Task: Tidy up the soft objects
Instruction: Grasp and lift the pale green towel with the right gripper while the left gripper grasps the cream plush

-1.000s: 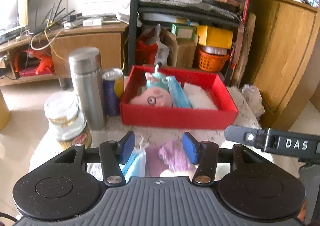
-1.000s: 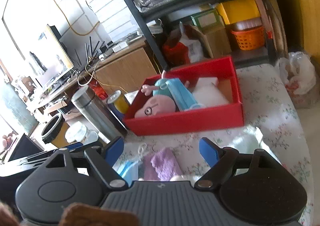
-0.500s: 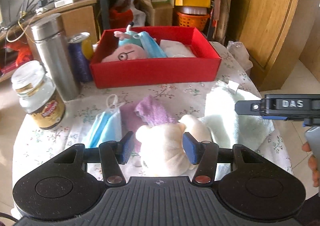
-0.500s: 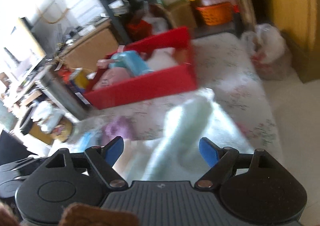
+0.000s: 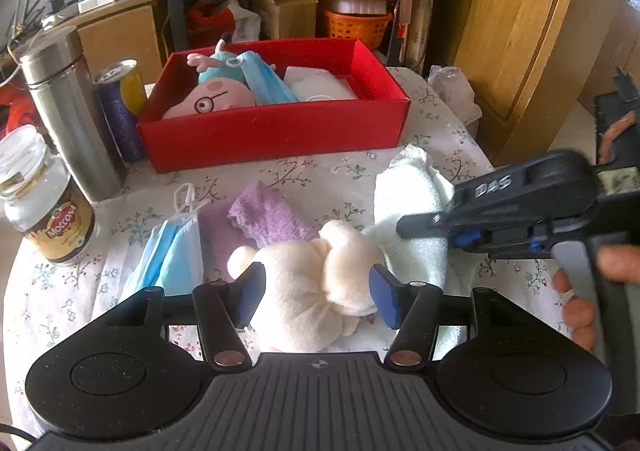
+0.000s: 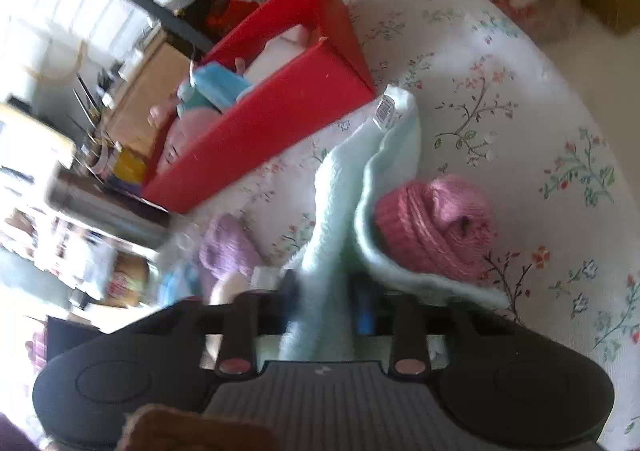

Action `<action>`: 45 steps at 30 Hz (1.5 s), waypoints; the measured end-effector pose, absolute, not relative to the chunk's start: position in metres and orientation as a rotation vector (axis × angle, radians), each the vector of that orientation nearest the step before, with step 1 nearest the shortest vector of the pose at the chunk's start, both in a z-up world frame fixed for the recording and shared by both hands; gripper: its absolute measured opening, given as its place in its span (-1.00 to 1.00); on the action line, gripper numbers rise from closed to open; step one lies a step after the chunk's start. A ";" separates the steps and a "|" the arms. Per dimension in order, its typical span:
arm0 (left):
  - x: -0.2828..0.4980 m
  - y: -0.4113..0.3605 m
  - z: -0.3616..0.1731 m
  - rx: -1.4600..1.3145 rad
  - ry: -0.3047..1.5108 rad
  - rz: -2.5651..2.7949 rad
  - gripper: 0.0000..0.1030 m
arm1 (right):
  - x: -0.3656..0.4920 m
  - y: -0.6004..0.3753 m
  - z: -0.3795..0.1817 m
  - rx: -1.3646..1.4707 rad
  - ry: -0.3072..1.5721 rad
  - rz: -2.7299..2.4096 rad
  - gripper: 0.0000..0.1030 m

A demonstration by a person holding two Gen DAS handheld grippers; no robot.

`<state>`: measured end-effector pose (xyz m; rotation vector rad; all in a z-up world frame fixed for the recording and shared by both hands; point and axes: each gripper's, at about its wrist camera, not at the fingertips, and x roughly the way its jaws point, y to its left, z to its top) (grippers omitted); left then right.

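A cream plush toy (image 5: 316, 283) lies on the flowered tablecloth between the blue pads of my left gripper (image 5: 318, 293). Its jaws are opening and do not squeeze the toy. My right gripper (image 6: 326, 299) is shut on a fold of the pale mint towel (image 6: 332, 219). In the left wrist view, the right gripper (image 5: 416, 225) reaches in from the right onto the towel (image 5: 404, 187). A pink knitted roll (image 6: 436, 227) lies in the towel's fold. A purple cloth (image 5: 272, 219) and blue face masks (image 5: 172, 255) lie left of the plush. The red box (image 5: 276, 131) behind holds a pink pig plush, a blue mask and white cloths.
A steel flask (image 5: 68, 111), a drink can (image 5: 120, 103) and a coffee jar (image 5: 44, 203) stand at the table's left. A wooden cabinet (image 5: 520, 31) and a cluttered shelf rise behind. The table edge (image 5: 484, 155) falls away at the right.
Both grippers sank toward the table. The left one came down around the cream plush. The right one rolled to the side and closed on the mint towel.
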<state>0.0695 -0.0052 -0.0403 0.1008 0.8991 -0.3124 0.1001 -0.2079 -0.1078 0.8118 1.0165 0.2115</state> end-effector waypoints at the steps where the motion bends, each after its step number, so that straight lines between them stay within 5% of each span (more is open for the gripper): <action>1: 0.070 -0.005 -0.039 0.102 0.896 -0.312 0.15 | 0.098 -0.211 -0.106 0.841 1.005 0.231 -1.00; 16: 0.091 -0.030 -0.062 0.272 0.911 -0.340 0.27 | 0.072 -0.232 -0.015 0.944 0.711 0.439 -1.00; 20: 0.100 -0.049 -0.067 0.356 0.929 -0.414 0.54 | 0.071 -0.235 -0.009 0.964 0.694 0.458 -1.00; 26: 0.108 -0.051 -0.091 0.358 0.998 -0.380 0.63 | 0.076 -0.241 -0.018 0.993 0.734 0.444 -1.00; 37: 0.100 -0.024 -0.065 0.199 0.978 -0.322 0.03 | 0.077 -0.238 -0.017 0.977 0.738 0.431 -1.00; 38: 0.097 -0.022 -0.061 0.192 0.965 -0.323 -0.13 | 0.077 -0.238 -0.018 0.974 0.738 0.430 -1.00; 39: 0.096 -0.020 -0.057 0.175 0.959 -0.336 -0.51 | 0.077 -0.236 -0.017 0.970 0.738 0.430 -1.00; 45: 0.097 -0.013 -0.056 0.178 0.984 -0.322 -0.43 | 0.079 -0.227 -0.018 0.944 0.748 0.430 -1.00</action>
